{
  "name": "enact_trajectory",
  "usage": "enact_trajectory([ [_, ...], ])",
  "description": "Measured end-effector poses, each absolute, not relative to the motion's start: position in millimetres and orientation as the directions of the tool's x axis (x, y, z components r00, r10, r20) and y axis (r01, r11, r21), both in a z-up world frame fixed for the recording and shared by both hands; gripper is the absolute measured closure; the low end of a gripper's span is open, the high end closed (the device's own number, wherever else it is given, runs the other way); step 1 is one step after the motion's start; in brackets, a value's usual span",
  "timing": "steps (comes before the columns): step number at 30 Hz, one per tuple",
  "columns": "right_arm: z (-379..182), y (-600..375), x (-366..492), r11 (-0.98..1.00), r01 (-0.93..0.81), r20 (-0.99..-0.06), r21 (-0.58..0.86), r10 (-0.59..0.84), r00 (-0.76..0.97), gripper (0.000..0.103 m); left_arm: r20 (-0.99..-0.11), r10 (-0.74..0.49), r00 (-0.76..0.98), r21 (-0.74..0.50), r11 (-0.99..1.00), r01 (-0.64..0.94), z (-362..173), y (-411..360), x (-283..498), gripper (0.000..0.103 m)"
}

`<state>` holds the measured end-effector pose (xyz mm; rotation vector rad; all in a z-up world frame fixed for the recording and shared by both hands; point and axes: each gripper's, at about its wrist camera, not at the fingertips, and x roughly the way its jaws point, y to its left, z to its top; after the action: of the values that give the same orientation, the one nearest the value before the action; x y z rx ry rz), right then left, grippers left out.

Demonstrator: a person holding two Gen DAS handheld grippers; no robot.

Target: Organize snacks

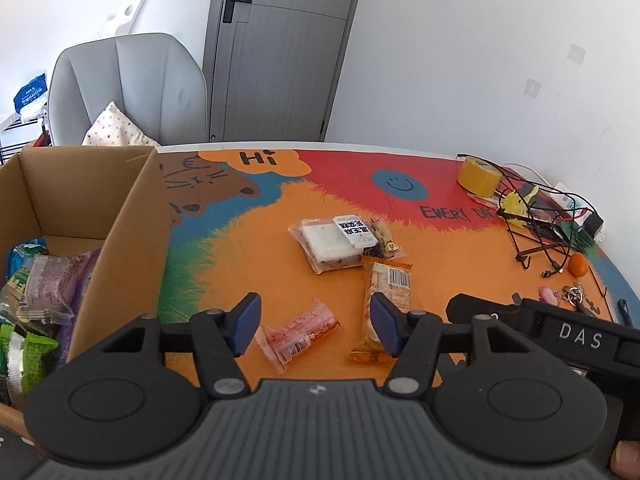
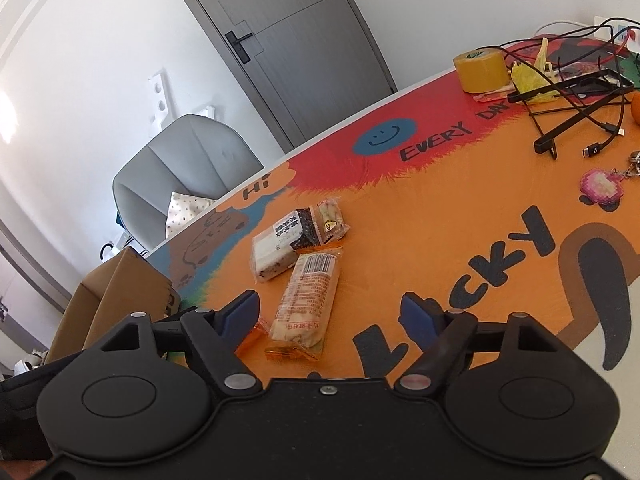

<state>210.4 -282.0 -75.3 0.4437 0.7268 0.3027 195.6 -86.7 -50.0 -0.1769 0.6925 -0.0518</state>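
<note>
My left tongs [image 1: 314, 326] stand released above the colourful printed worktop [image 1: 440, 248], with the small pink-and-red wrapped snack [image 1: 298, 334] lying between the blue pads, untouched. My right tongs [image 2: 332, 320] are also released, over the long orange-ended wrapped bar [image 2: 306, 300]. Beyond it lies the clear-wrapped white cake [image 2: 296, 236]. The brown cardboard box [image 1: 120, 220], holding packets, stands left of my left tongs.
</note>
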Motion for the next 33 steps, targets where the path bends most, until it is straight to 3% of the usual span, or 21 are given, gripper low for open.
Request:
enact_trajectory([
  [5,-84.9,-284.3,222.2,0.856,-0.087,-0.586,0.51,0.42,0.694,0.033,-0.653,-0.108,0.75,-0.177,0.984,-0.013,-61.6,-87.8,209.3,0.045],
  [12,-91.5,-279.9,231.0,0.856,-0.079,-0.6,0.512,0.422,0.68,0.033,-0.703,-0.115,0.702,-0.178,0.984,-0.018,-81.4,-86.8,223.9,0.054],
  [19,-93.7,-267.3,237.9,0.867,-0.085,-0.612,0.492,0.414,0.674,0.034,-0.718,-0.112,0.687,-0.186,0.982,-0.035,-90.1,-82.3,224.1,0.08],
  [23,-94.7,-256.9,242.1,0.871,-0.095,-0.62,0.482,0.416,0.665,0.036,-0.707,-0.12,0.697,-0.21,0.977,-0.046,-86.0,-77.5,223.3,0.085],
  [33,-96.4,-225.4,251.7,0.905,-0.126,-0.65,0.407,0.384,0.657,0.037,-0.674,-0.122,0.728,-0.233,0.971,-0.053,-71.6,-64.0,216.2,0.086],
])
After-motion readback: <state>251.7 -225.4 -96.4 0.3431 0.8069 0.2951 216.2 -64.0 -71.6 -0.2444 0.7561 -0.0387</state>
